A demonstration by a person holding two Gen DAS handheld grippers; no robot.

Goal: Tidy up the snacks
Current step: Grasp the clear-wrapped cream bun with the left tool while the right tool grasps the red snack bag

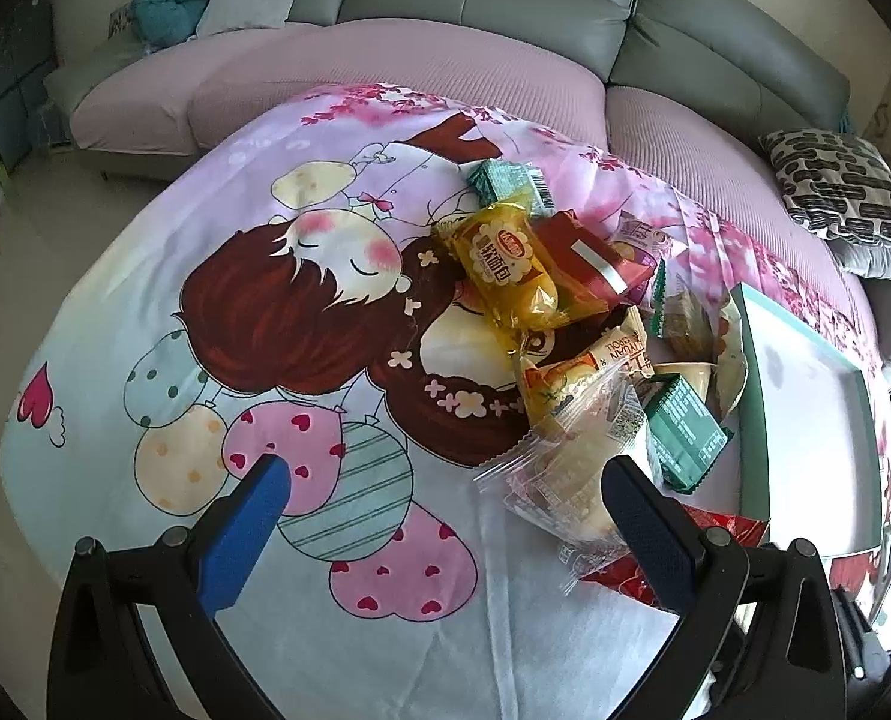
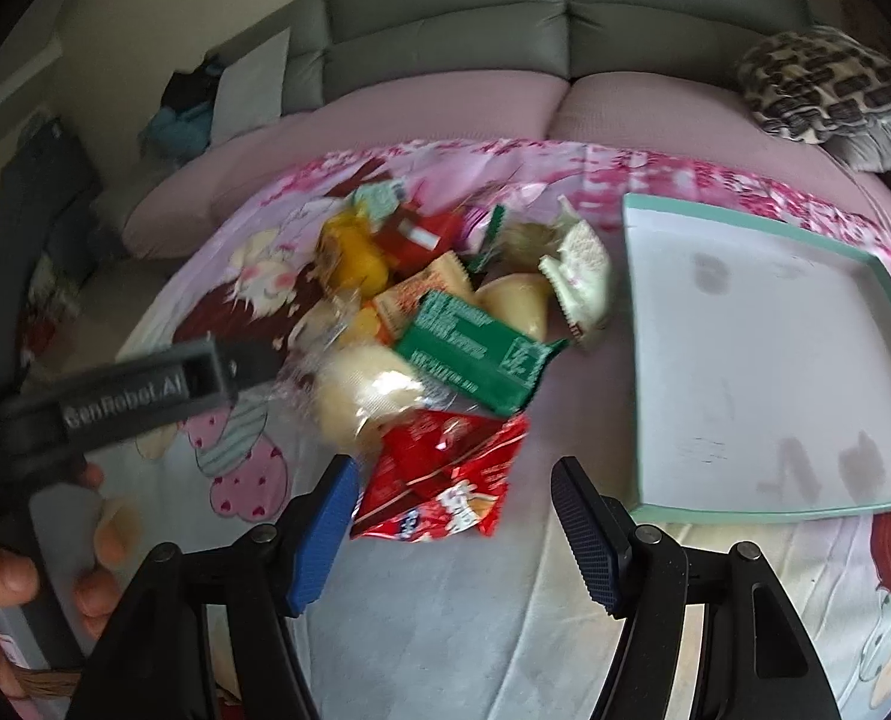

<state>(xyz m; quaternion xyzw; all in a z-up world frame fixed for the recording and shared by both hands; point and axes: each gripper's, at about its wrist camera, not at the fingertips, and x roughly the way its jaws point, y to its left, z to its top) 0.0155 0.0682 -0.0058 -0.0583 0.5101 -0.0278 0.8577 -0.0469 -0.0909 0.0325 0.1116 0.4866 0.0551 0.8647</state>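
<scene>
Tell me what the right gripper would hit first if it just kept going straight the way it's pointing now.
Most likely the red snack packet. It lies just ahead of the open right gripper, at the near edge of the snack pile. Depth is hard to judge through the blur, so it might meet the tablecloth just short of it.

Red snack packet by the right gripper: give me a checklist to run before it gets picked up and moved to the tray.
1. Right gripper open: ok, nothing between its fingers.
2. Red snack packet in reach: ok, just ahead of the fingertips.
3. Packet free to lift: not ok, the clear-wrapped bread overlaps its upper edge.
4. Teal tray has room: ok, nothing lies in it.
5. Left gripper clear of the packet: ok, open over the cloth.
6. Sharp view: not ok, right wrist picture blurred.
</scene>
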